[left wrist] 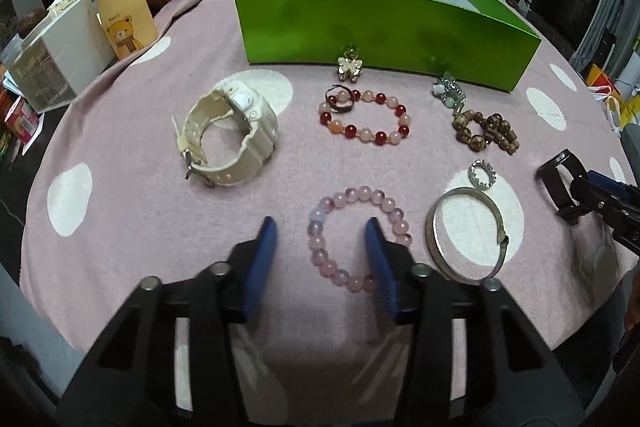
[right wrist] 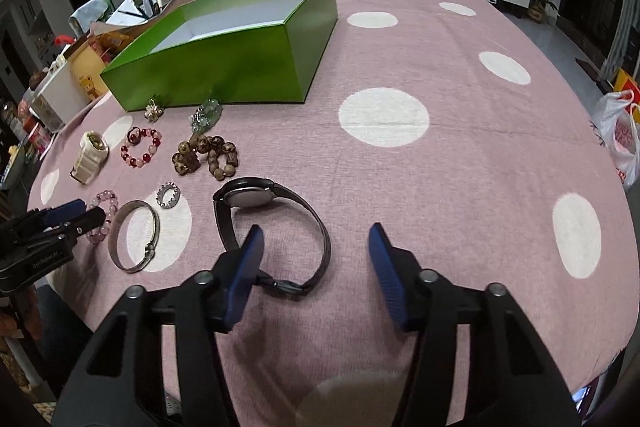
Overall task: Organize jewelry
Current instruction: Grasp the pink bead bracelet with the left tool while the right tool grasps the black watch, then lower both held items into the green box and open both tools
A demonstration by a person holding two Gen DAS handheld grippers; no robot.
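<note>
On pink tablecloth (left wrist: pixel 120 155), left gripper (left wrist: pixel 320 247) fingers (left wrist: pixel 264 259) straddle pink bracelet (left wrist: pixel 356 235).

Bare cloth (right wrist: pixel 460 155) right of green box (right wrist: pixel 224 67); jewelry crowded before it.

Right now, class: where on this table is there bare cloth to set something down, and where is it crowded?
Free: the wide stretch of cloth right of the green box and black watch. Also the strip left of the white watch. Crowded: in front of the box, where bracelets, rings and brooches lie close together.
</note>
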